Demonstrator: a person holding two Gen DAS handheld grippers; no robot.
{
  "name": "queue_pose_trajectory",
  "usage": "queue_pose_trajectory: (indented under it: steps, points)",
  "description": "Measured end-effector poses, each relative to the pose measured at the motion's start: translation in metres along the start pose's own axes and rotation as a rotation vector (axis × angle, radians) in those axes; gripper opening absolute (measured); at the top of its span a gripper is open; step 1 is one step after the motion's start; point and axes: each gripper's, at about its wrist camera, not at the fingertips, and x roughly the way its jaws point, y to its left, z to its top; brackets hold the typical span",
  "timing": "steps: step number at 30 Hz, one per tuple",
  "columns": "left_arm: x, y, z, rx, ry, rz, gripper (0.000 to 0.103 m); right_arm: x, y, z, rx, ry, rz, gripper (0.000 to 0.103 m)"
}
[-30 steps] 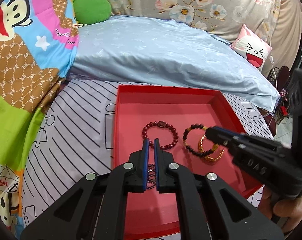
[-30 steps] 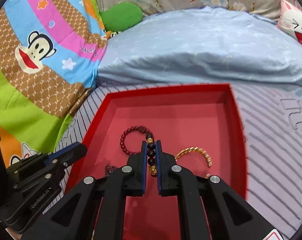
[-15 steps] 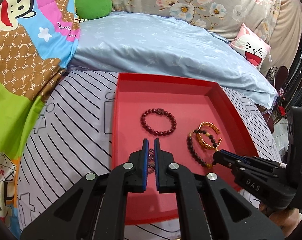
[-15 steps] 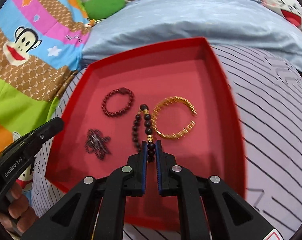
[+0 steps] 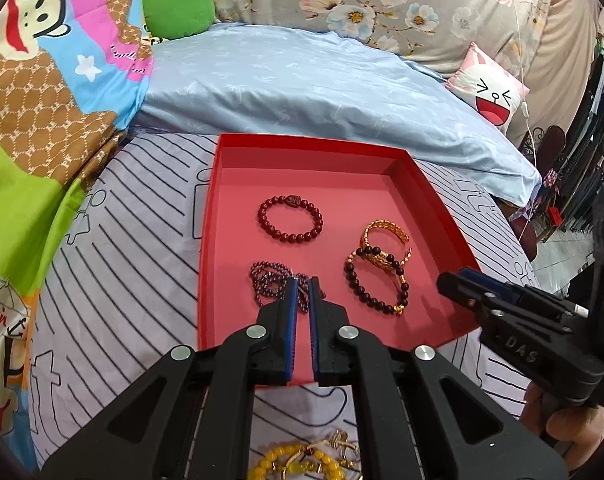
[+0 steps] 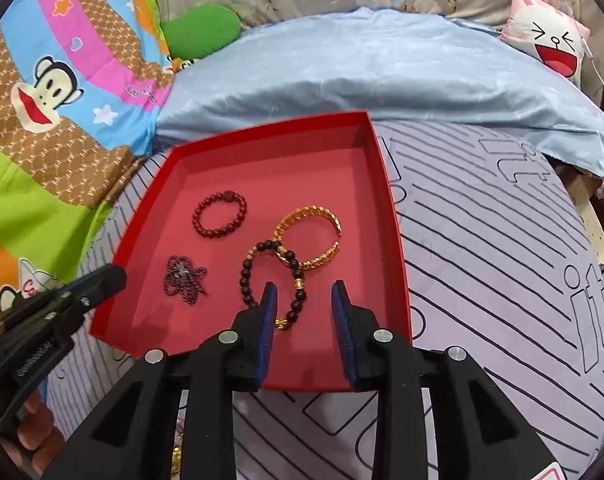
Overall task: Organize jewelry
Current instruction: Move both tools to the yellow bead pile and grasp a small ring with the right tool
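Nearest, the right gripper [image 6: 304,294] has just spread its jaws and let go of the dark beaded bracelet [image 6: 273,280], which now lies in the red tray [image 6: 394,240] overlapping the gold bangle [image 6: 308,236]: that piece is placed. The left gripper [image 5: 301,286] is nearly closed and holds nothing, above the dark chain [image 5: 275,286]. Only the left view shows yellow beads [image 5: 297,464] waiting on the striped sheet [image 5: 113,280]; farther in lies the red bead bracelet [image 5: 289,219]

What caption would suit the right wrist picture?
Open right gripper above a red tray holding a dark beaded bracelet, gold bangle, red bead bracelet and chain.
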Motion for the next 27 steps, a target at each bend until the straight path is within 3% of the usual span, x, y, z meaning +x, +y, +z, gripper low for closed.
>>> queue_pose_trajectory:
  steps: [5, 14, 27]
  points:
    - [-0.015, 0.010, -0.011, -0.024, 0.000, 0.022, 0.006, -0.019, 0.006, -0.013, -0.025, -0.014, 0.036, 0.028]
    - [-0.036, 0.019, -0.047, -0.050, 0.029, 0.049, 0.006, -0.027, 0.035, -0.055, -0.067, 0.044, 0.120, 0.028]
    - [-0.048, 0.031, -0.090, -0.090, 0.083, 0.064, 0.006, -0.003, 0.081, -0.090, -0.132, 0.124, 0.194, 0.028]
